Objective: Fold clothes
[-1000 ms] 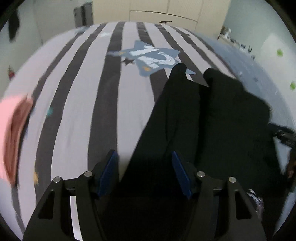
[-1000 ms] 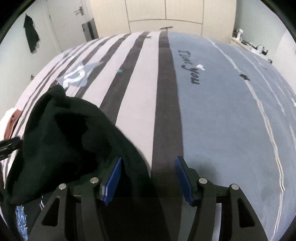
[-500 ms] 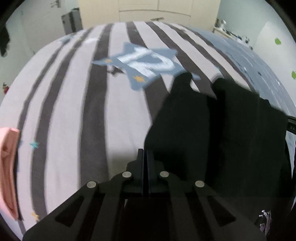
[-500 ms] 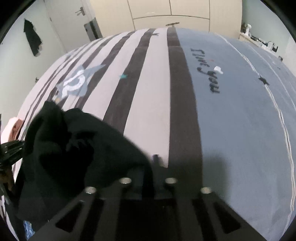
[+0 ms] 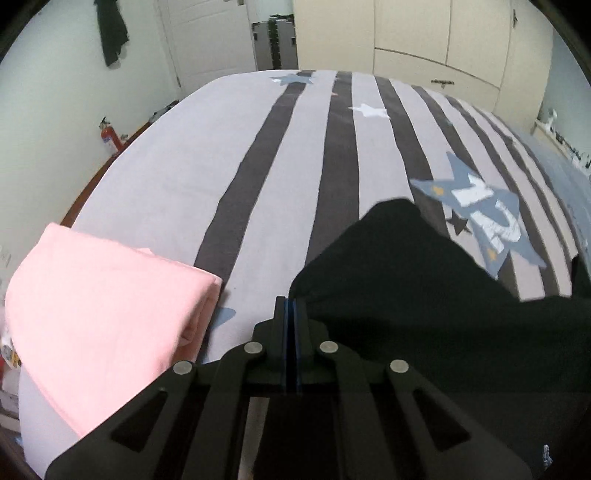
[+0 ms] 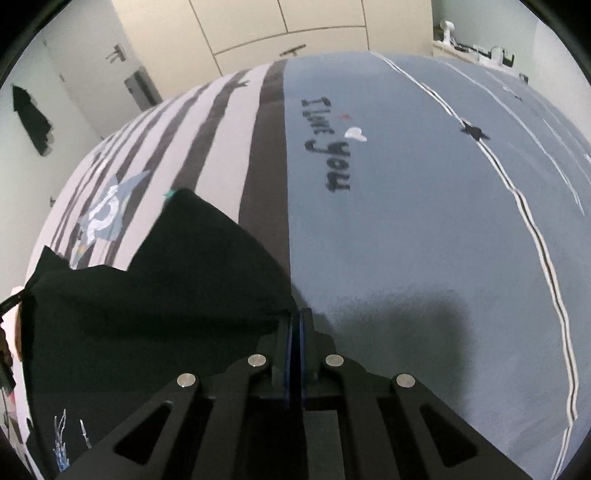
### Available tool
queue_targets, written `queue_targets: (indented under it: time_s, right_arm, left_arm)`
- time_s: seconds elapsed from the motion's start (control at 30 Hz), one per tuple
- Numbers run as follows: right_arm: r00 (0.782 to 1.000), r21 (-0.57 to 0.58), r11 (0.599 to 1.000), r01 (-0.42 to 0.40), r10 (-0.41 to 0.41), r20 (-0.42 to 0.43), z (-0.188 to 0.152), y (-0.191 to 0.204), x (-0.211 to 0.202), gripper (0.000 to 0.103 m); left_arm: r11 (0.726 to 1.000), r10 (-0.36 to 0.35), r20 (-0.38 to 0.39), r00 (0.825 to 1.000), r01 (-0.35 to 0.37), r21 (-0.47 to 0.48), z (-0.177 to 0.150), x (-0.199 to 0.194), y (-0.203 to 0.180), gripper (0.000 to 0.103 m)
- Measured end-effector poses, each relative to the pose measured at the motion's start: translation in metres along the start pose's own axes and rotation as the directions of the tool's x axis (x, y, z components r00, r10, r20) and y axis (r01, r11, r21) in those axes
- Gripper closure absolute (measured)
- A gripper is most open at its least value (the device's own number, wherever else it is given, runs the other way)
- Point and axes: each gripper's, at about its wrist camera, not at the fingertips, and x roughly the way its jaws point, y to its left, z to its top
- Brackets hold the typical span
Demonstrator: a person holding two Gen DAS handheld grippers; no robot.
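Left wrist view: the left gripper [image 5: 290, 306] is seen clenched, blue pads pressed together, with an edge of the black garment [image 5: 424, 295] pinched at its right side. The garment is spread from the gripper tip toward the right edge of the view and is raised off the bed [image 5: 184, 166] there; one pointed flap stands up in front of the star print [image 5: 480, 221] on the bedcover. A small white print is visible on the garment near the lower right.

A folded pink cloth [image 5: 103, 314] is seen lying on the bed at the left, just beside the left gripper and apart from the black garment. A red fire extinguisher [image 5: 109, 137] is noted on the floor by the left wall, and a dark piece of clothing [image 5: 112, 31] is seen hanging on that wall. Cream wardrobe doors [image 5: 424, 33] are seen behind the bed.

Right wrist view: the right gripper [image 6: 295, 317] is likewise clenched, and the opposite edge of the black garment [image 6: 166, 288] is held at its left side. The cloth is stretched leftward from the tip, sagging between the two grip points, with a peaked fold in the middle. The bed [image 6: 424, 240] to the right is blue-grey, with dark lettering [image 6: 328, 144] printed on it. Whether the garment's lower part touches the bed cannot be told.
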Motion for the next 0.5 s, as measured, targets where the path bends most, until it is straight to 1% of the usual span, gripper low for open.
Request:
queue_targets:
  time_s: [0.03, 0.07, 0.1, 0.13, 0.17, 0.2, 0.23, 0.27, 0.33, 0.43, 0.47, 0.5]
  right_arm:
    - [1.0, 0.008, 1.0, 0.001, -0.001, -0.011, 0.0, 0.0, 0.003, 0.097]
    - [1.0, 0.007, 1.0, -0.001, 0.001, -0.012, 0.0, 0.0, 0.003, 0.095]
    - [1.0, -0.008, 1.0, -0.007, 0.007, -0.001, 0.002, 0.002, -0.001, 0.09]
    - [1.0, -0.022, 1.0, -0.014, 0.014, 0.01, 0.004, 0.004, -0.005, 0.082]
    - [0.999, -0.038, 0.999, -0.017, 0.018, 0.028, 0.007, 0.005, -0.01, 0.076]
    - [0.998, -0.056, 0.998, -0.016, 0.019, 0.054, 0.012, 0.007, -0.017, 0.067]
    - [0.997, -0.074, 0.997, -0.016, 0.022, 0.08, 0.017, 0.009, -0.024, 0.065]
    - [0.995, -0.086, 0.996, -0.016, 0.025, 0.101, 0.023, 0.011, -0.028, 0.065]
    - [0.993, -0.102, 0.995, -0.021, 0.032, 0.116, 0.037, 0.016, -0.027, 0.056]
    - [0.997, -0.147, 0.989, -0.026, 0.036, 0.072, 0.053, 0.034, -0.003, 0.056]
    - [0.998, -0.161, 0.987, -0.02, 0.03, 0.06, 0.056, 0.039, 0.005, 0.056]
    - [0.999, -0.172, 0.985, -0.012, 0.02, 0.049, 0.058, 0.042, 0.012, 0.056]
  left_arm:
    - [1.0, -0.015, -0.033, 0.999, 0.015, -0.015, 0.001, 0.008, 0.0, 0.099]
    - [0.999, -0.026, -0.052, 0.998, 0.024, -0.034, 0.002, 0.011, 0.001, 0.095]
    - [0.998, -0.031, -0.05, 0.998, 0.029, -0.054, 0.004, 0.01, 0.004, 0.088]
    - [0.997, -0.034, -0.029, 0.999, 0.032, -0.07, 0.006, 0.006, 0.008, 0.084]
    - [0.996, -0.037, -0.001, 0.999, 0.036, -0.083, 0.009, 0.001, 0.012, 0.075]
    - [0.994, -0.053, 0.024, 0.998, 0.055, -0.093, 0.012, -0.003, 0.014, 0.066]
    - [0.993, -0.071, 0.038, 0.997, 0.075, -0.096, 0.016, -0.005, 0.016, 0.06]
    - [0.992, -0.085, 0.041, 0.996, 0.089, -0.092, 0.021, -0.004, 0.015, 0.048]
    - [0.994, -0.092, 0.021, 0.996, 0.093, -0.057, 0.03, 0.003, 0.008, 0.046]
    - [0.993, -0.12, -0.007, 0.993, 0.12, 0.007, 0.042, 0.014, -0.007, 0.046]
    - [0.992, -0.118, -0.017, 0.993, 0.119, 0.029, 0.042, 0.016, -0.013, 0.046]
    - [0.993, -0.101, -0.025, 0.995, 0.102, 0.055, 0.042, 0.021, -0.019, 0.046]
